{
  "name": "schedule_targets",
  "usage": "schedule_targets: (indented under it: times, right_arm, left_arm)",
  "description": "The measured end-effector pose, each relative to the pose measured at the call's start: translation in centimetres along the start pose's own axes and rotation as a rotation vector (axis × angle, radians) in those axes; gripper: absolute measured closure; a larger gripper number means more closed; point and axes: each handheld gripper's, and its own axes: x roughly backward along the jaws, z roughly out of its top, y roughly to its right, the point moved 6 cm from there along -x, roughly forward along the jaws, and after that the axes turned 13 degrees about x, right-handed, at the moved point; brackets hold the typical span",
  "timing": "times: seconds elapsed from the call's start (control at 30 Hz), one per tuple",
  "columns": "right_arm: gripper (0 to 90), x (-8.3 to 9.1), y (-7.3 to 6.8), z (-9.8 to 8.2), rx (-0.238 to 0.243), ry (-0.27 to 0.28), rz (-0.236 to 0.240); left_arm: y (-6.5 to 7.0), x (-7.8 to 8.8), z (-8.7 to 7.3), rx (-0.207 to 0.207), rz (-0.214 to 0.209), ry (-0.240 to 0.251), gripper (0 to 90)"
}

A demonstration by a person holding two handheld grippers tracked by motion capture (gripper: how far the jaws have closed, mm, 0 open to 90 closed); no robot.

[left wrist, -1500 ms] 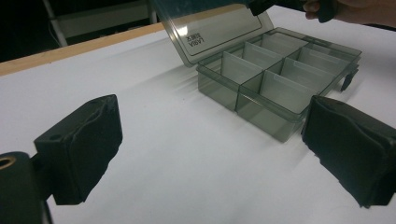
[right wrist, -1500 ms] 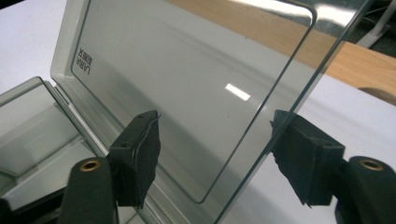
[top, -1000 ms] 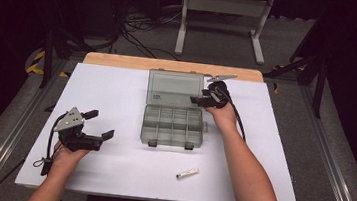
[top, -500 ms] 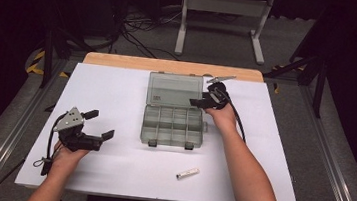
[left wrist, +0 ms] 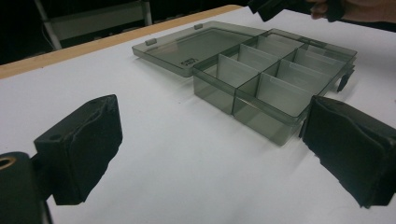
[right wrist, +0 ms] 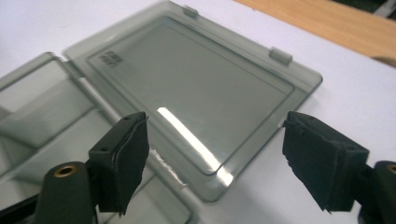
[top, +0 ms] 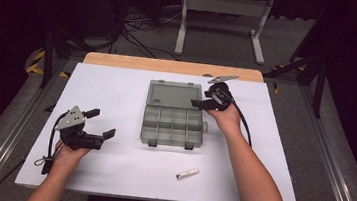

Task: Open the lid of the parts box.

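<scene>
- Organizer box (top: 173, 125) sat mid-table on the white table cover (top: 117, 94), smoky grey plastic, lid (top: 174, 94) swung fully open and lying flat at the box's 12 o'clock.
- Tray half had divided compartments; all that could be seen looked empty in the left gripper view (left wrist: 275, 79).
- Two latch tabs hung off the box's 6 o'clock edge.
- Right gripper (top: 202, 103) was at the lid's 3 o'clock corner, held by the right hand (top: 225, 116), jaws spread apart with nothing between them.
- Right gripper view: the open jaws straddled the lid's (right wrist: 196, 93) near corner, above it; contact could not be told. Two hinge tabs showed on the lid's far edge, a small moulded label near one corner.
- Left gripper (top: 101, 125) was well away at the box's 9 o'clock, near the table's front left, held by the left hand (top: 68, 154); jaws wide apart, empty, pointing toward the box.
- Left gripper view: both pads clear of the table cover (left wrist: 177, 168), the box beyond them, the right gripper (left wrist: 280, 5) at 1 o'clock past the tray.
- Small white cylinder (top: 188, 173) lay on its side on the cover at the box's 5 o'clock, apart from the box and both grippers.
- Bare wooden table edge (top: 170, 66) ran along the far side at 12 o'clock.
</scene>
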Motion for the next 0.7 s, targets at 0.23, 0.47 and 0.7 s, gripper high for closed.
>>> schedule_targets:
  times: [0.23, 0.47, 0.7]
  right_arm:
    - [25.2, 2.6, -2.8, 0.9, 0.052, 0.059, 0.036]
    - [24.8, 5.5, -6.0, 1.3, 0.113, 0.099, 0.071]
    - [24.3, 7.3, -7.7, 1.1, 0.144, 0.112, 0.091]
  left_arm:
    - [0.1, -0.1, 0.3, 0.0, -0.019, 0.007, 5.7]
    - [0.2, -0.2, 0.5, 0.0, -0.026, 0.016, 5.6]
    - [0.0, -0.1, 0.5, -0.002, -0.012, 0.013, 5.7]
